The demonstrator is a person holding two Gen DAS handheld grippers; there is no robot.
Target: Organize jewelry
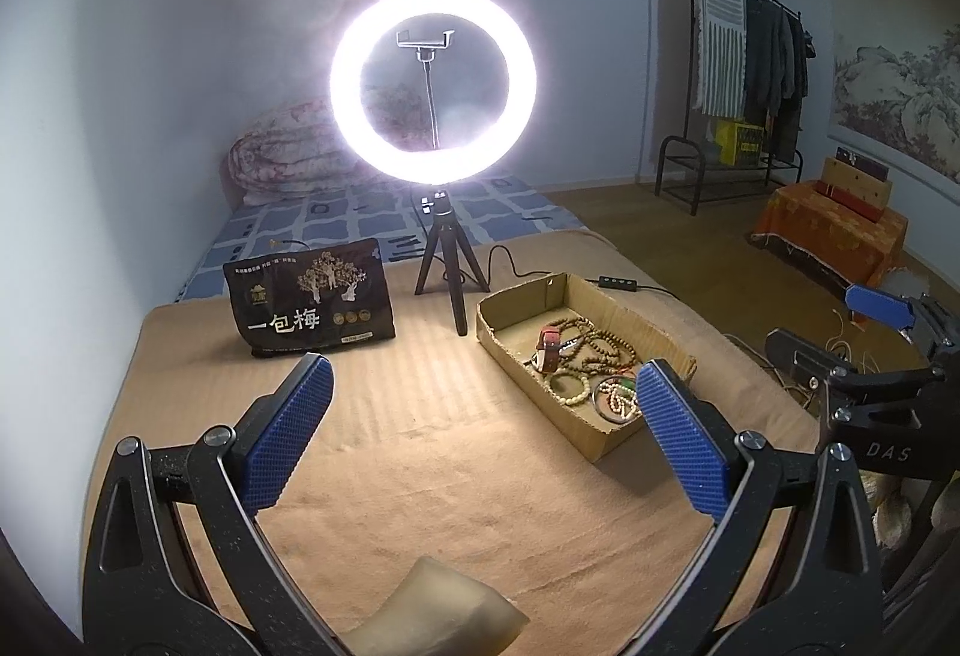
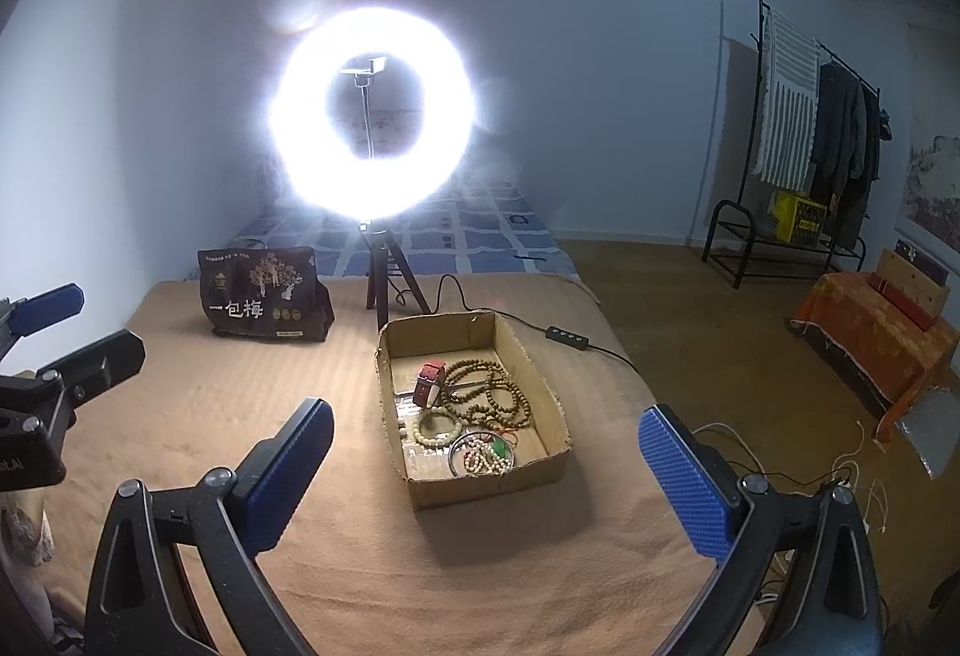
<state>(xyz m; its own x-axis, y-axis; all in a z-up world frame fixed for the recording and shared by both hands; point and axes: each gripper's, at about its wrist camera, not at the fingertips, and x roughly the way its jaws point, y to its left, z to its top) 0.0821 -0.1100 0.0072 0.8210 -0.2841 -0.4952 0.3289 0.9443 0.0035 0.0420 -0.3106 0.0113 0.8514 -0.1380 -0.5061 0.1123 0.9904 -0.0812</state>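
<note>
A shallow cardboard box (image 1: pixel 522 350) (image 2: pixel 543 392) lies on the tan blanket and holds the jewelry: a red-strap watch (image 1: pixel 549 347) (image 2: pixel 431 383), a long brown bead necklace (image 1: pixel 600 344) (image 2: pixel 498 392), a pale bead bracelet (image 1: pixel 570 389) (image 2: pixel 438 431), and a metal bangle with pink and green beads (image 1: pixel 618 398) (image 2: pixel 483 455). My left gripper (image 1: pixel 480 404) is open and empty above the blanket, left of the box. My right gripper (image 2: pixel 486 458) is open and empty, hovering in front of the box. The right gripper also shows at the right edge of the left wrist view (image 1: pixel 840 338).
A lit ring light on a small tripod (image 1: pixel 433 83) (image 2: pixel 369 113) stands behind the box. A dark snack bag (image 1: pixel 309 305) (image 2: pixel 264 302) sits at the back left. A cable with a switch (image 1: pixel 618 284) (image 2: pixel 567 337) runs right. A clothes rack (image 1: pixel 738 92) stands by the far wall.
</note>
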